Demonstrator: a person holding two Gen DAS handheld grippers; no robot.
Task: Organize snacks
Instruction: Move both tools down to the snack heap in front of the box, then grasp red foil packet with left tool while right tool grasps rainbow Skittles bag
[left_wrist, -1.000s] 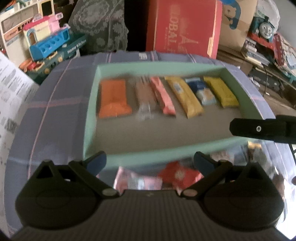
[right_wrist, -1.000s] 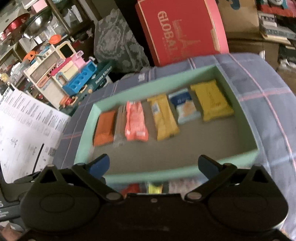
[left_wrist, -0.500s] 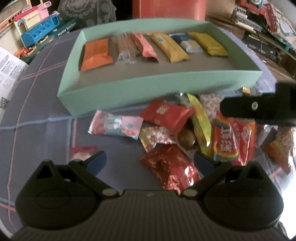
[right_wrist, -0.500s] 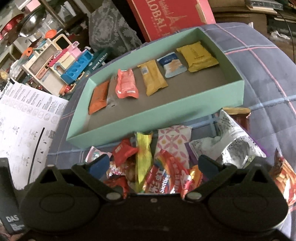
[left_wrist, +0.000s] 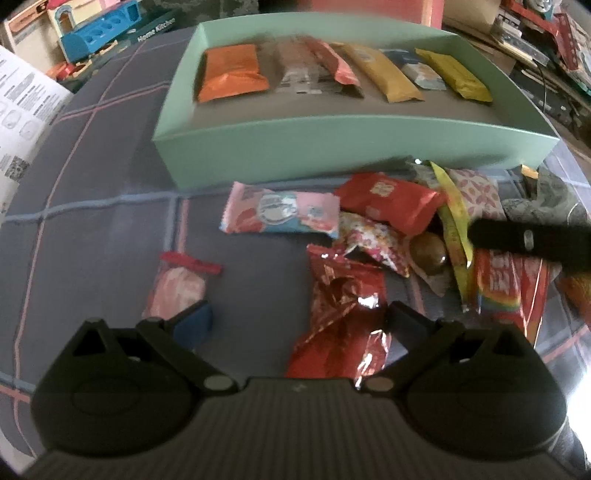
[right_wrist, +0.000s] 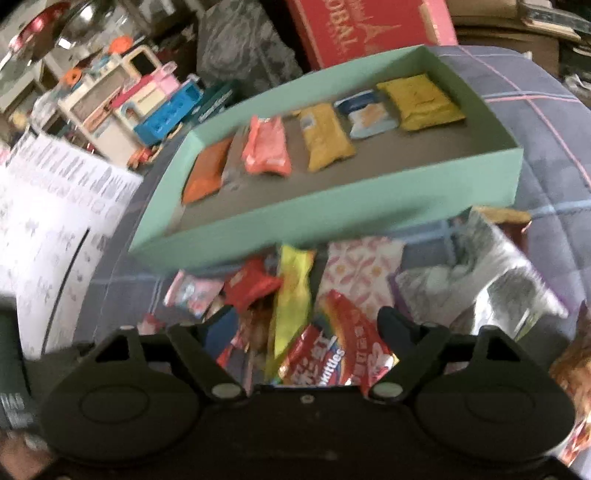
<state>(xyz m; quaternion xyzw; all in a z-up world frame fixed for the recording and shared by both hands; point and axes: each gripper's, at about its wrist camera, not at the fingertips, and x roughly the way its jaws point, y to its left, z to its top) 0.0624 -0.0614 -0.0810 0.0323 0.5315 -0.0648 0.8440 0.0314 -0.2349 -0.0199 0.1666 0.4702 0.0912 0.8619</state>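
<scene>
A mint-green box (left_wrist: 332, 147) (right_wrist: 332, 221) holds a row of several snack packets, from an orange one (left_wrist: 231, 72) to a yellow one (left_wrist: 452, 75). Loose snacks lie piled on the plaid cloth in front of it. My left gripper (left_wrist: 299, 321) hangs open low over a crinkled red foil packet (left_wrist: 343, 314), which lies between its fingers. A small pink packet (left_wrist: 177, 284) lies by its left finger. My right gripper (right_wrist: 308, 325) is closing, and a Skittles packet (right_wrist: 332, 354) and a yellow packet (right_wrist: 291, 306) lie between its jaws, with no pad pressing on them. One right finger (left_wrist: 528, 240) crosses the left wrist view.
A silver bag (right_wrist: 498, 280) lies at the right of the pile, and a pink packet (left_wrist: 280, 214) and a red one (left_wrist: 388, 203) lie near the box wall. Behind the table stand a red carton (right_wrist: 369, 29) and toy sets (right_wrist: 147, 99). A printed sheet (right_wrist: 55, 221) hangs at the left.
Both grippers have sunk and tipped down from over the box to the pile in front of it. The right jaws have drawn closer together. The left jaws stay wide.
</scene>
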